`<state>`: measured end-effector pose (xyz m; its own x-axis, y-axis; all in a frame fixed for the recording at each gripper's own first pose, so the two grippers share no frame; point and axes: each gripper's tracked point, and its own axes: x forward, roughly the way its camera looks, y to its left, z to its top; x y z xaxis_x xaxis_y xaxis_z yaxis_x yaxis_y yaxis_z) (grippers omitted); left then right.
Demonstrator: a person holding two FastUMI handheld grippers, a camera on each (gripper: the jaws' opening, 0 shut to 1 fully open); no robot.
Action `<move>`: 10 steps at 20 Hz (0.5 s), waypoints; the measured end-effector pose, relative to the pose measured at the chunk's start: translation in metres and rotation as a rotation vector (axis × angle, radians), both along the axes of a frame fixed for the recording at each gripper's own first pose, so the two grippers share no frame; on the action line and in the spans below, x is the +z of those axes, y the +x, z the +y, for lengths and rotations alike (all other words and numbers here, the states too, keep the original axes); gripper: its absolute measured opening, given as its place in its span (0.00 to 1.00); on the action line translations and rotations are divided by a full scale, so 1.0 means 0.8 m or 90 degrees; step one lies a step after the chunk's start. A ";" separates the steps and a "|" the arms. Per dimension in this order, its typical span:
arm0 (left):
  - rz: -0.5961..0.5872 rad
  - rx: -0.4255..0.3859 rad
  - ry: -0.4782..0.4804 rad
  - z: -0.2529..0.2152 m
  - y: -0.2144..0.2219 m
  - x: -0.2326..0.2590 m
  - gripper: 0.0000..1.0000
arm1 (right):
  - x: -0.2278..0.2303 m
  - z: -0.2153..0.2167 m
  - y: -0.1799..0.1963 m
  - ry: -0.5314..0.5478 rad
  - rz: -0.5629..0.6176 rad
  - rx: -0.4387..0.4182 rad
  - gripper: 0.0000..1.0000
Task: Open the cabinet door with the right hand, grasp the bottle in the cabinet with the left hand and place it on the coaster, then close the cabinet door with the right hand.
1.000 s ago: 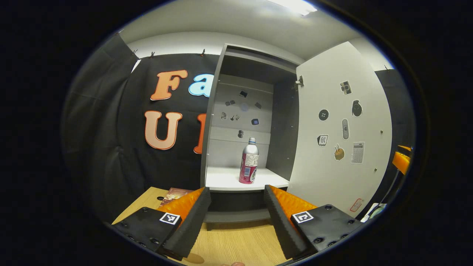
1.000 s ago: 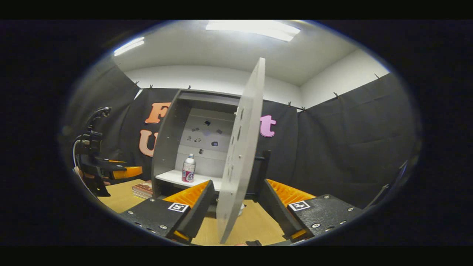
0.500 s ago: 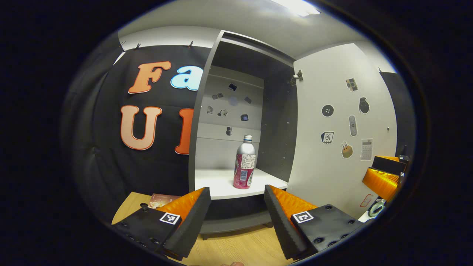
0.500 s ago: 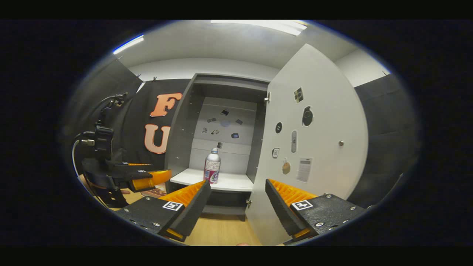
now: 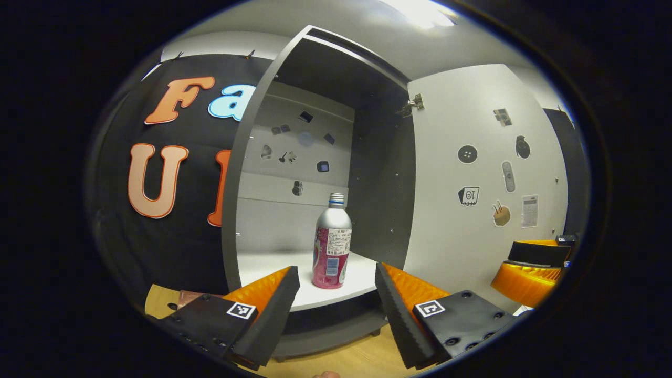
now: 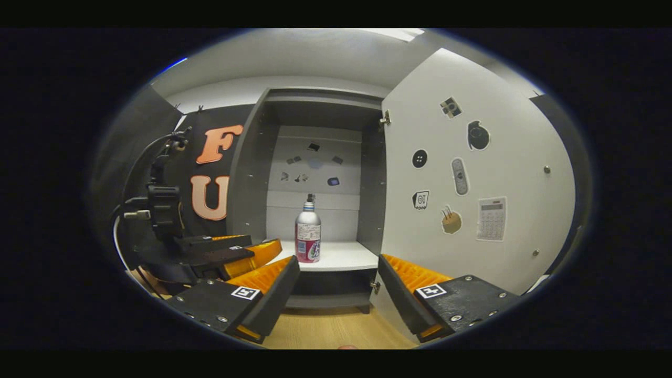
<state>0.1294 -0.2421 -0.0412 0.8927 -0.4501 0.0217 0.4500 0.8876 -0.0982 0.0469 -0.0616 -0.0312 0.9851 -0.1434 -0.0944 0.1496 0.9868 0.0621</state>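
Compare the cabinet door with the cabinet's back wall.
The cabinet door is white and swung fully open; the back wall is grey and fixed behind the bottle. The door's stickers look larger and nearer, the back wall's smaller and farther. Both carry stickers.

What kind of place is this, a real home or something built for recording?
Most likely a staged recording booth, not a home. Black cloth hangs as the wall behind a small grey cabinet standing on a wooden table. The open cabinet door bears picture stickers, and one bottle stands alone on the shelf.
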 end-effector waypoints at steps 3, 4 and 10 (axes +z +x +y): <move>-0.006 0.008 0.011 -0.018 0.036 -0.008 0.95 | -0.005 -0.006 0.009 -0.003 0.007 -0.001 0.92; -0.009 0.014 0.017 -0.021 0.047 -0.010 0.95 | -0.007 -0.007 0.011 0.000 0.007 0.005 0.92; -0.021 0.006 0.041 -0.049 0.103 -0.025 0.94 | -0.040 -0.012 0.035 0.018 0.033 0.035 0.90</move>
